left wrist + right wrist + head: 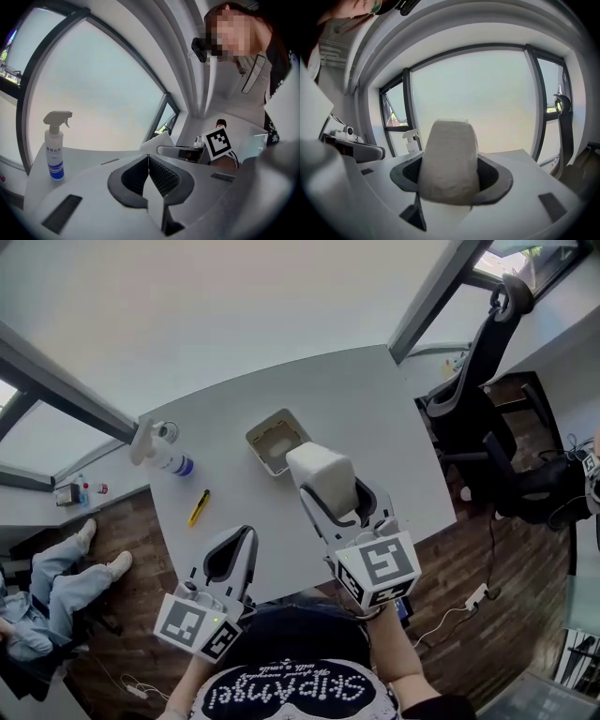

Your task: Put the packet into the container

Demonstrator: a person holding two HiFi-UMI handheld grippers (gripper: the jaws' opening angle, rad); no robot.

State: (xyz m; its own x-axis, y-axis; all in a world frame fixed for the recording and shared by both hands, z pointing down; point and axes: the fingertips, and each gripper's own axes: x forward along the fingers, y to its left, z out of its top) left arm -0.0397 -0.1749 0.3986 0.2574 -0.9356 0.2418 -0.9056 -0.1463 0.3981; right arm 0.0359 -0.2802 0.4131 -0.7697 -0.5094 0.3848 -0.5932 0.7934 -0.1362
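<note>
A white soft packet (321, 474) is clamped in my right gripper (330, 486), held above the white table (375, 409) just to the right of the container. In the right gripper view the packet (449, 161) fills the gap between the jaws and sticks out past them. The container (276, 441) is a small beige square tub, open on top, near the table's middle. My left gripper (231, 555) hovers at the table's near edge; its jaws meet with nothing between them (148, 165).
A spray bottle (159, 454) lies at the table's left side, and stands left in the left gripper view (55, 145). A yellow utility knife (198, 507) lies near the left front. A black office chair (487, 390) stands right of the table.
</note>
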